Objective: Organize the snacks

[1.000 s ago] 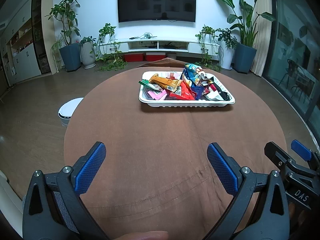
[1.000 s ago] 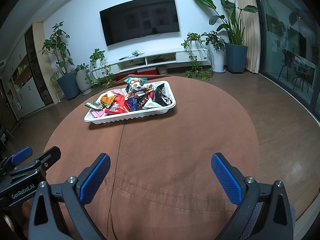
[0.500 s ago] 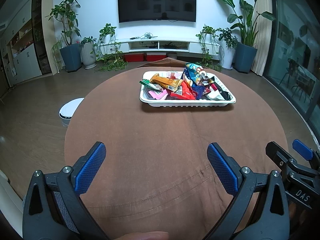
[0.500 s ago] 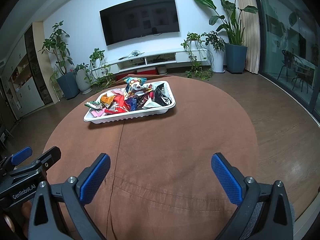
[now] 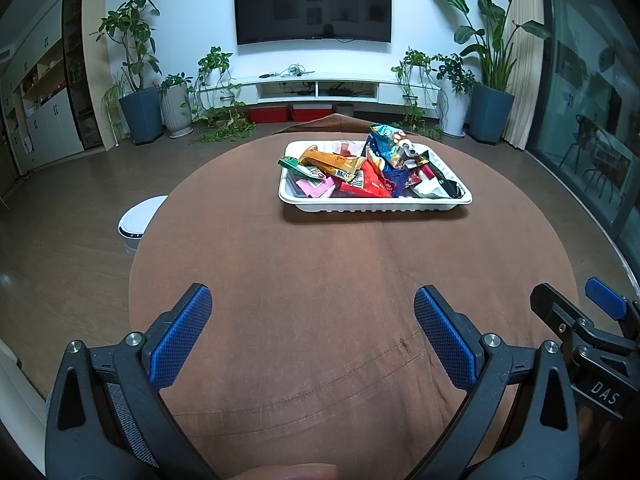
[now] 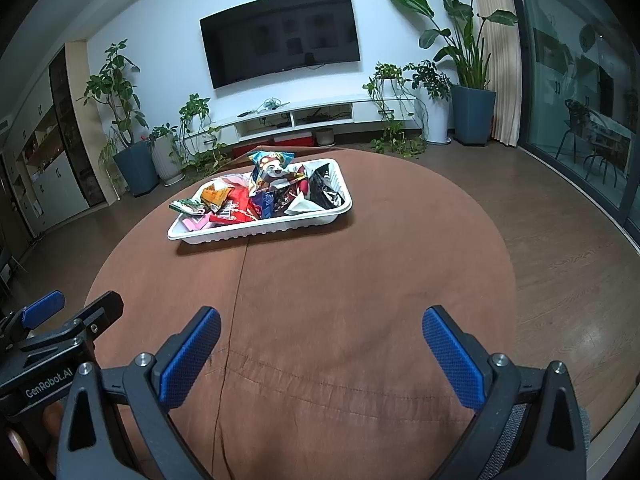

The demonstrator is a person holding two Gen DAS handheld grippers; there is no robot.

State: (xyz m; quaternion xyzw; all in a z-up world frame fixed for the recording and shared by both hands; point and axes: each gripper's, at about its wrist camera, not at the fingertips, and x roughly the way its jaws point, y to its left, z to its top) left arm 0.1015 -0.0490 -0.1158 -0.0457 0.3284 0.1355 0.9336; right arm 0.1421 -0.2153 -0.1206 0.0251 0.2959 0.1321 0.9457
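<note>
A white tray [image 5: 372,204] [image 6: 260,234] piled with several snack packets stands at the far side of a round brown-covered table [image 5: 320,280] [image 6: 340,280]. On top of the pile sits a blue cartoon bag [image 5: 386,146] [image 6: 270,166]; an orange packet [image 5: 332,160] and a red one [image 5: 368,182] lie beside it. My left gripper [image 5: 312,320] is open over the near part of the table, nothing between its blue pads. My right gripper [image 6: 322,342] is open too, equally far from the tray. Each gripper shows at the edge of the other's view.
A white round bin [image 5: 140,218] stands on the floor left of the table. Potted plants [image 5: 138,80], a low white TV bench [image 5: 320,88] and a wall TV [image 5: 312,4] line the back wall. Glass doors [image 5: 592,120] run along the right.
The tray has shifted very slightly rightward in the left wrist view and leftward in the right wrist view. Both grippers remain open.
</note>
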